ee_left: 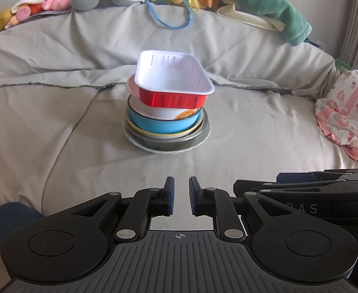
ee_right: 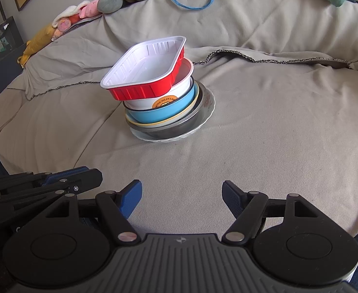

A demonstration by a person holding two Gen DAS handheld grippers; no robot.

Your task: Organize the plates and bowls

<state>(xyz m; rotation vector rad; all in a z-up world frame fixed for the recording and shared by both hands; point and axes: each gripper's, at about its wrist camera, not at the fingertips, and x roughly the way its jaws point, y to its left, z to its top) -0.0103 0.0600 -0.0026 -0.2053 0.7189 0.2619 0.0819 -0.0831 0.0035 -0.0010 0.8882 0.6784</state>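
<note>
Rumpled grey bedding (ee_left: pixel 57 92) carries everything. Left gripper (ee_left: pixel 180 195), jaws drawn nearly together on nothing, has the stack of plates and bowls (ee_left: pixel 165 117) at twelve o'clock; right gripper (ee_right: pixel 181 195), jaws apart and empty, sees it nearer eleven, red tray (ee_right: pixel 144 70) crosswise on top.

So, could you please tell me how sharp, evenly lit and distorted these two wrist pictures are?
Left wrist view: sharp, soft daylight, glare whitening the inside of the red tray, bed edges bowed by the fisheye. Right wrist view: equally sharp, the stack of dishes leaning with the lens curve, dark corners, only faint shadows on the grey bedcover.
</note>
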